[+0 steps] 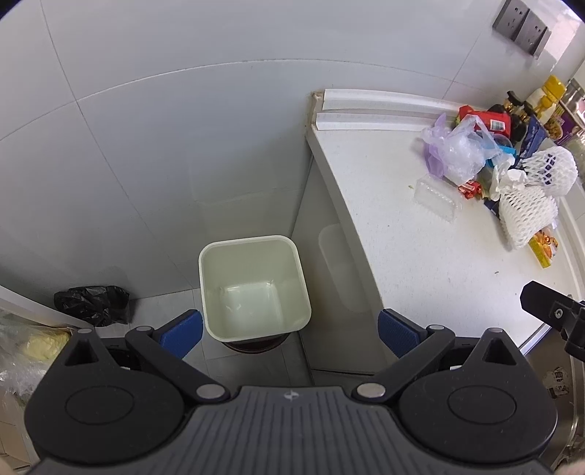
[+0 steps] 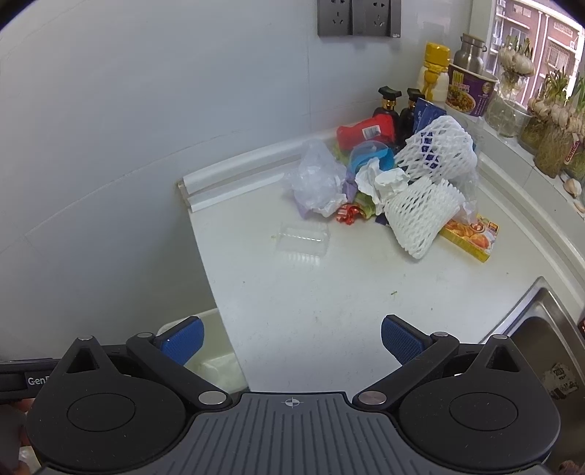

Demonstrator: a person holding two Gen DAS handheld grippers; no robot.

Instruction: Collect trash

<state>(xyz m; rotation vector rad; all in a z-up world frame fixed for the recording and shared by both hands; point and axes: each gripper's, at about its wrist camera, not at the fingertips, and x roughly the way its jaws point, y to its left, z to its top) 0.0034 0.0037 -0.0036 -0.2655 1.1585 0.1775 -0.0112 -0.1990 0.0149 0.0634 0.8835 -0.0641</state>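
Left gripper [image 1: 290,333] up close, blue pads spread wide, nothing between them. Straight ahead and below it: cream square bin [image 1: 254,287] on the floor, looks bare inside, standing against the counter [image 1: 420,255] side. Black bag [image 1: 93,304] crumpled on the floor off to the left of the gripper, by the wall. Ahead-right of the left gripper, up on the counter, the trash pile [image 1: 493,160]; tip of the other gripper pokes in at the far right edge.

Right gripper [image 2: 292,338] also wide, holding nothing, hovering over the near counter [image 2: 310,292] edge. Bin rim [image 2: 204,318] peeks behind its left finger, below counter level. Trash pile sits well ahead, slightly right:
- clear plastic clamshell [image 2: 303,237], nearest, alone in front of the pile
- crumpled clear bag [image 2: 318,179] behind it
- red-gold candy wrapper [image 2: 349,213] just right of the bag
- wadded tissue [image 2: 384,181] on top, middle
- two white foam fruit nets [image 2: 420,215], one lying over a yellow box [image 2: 471,235]
- red packet [image 2: 365,133] and blue lid [image 2: 369,153] at the back

Dark bottles [image 2: 389,106], yellow-cap bottle [image 2: 435,71], purple noodle cup [image 2: 470,91] further back by the wall. Steel sink [image 2: 541,329] corner to the right of the gripper. Wall sockets [image 2: 358,16] up top.
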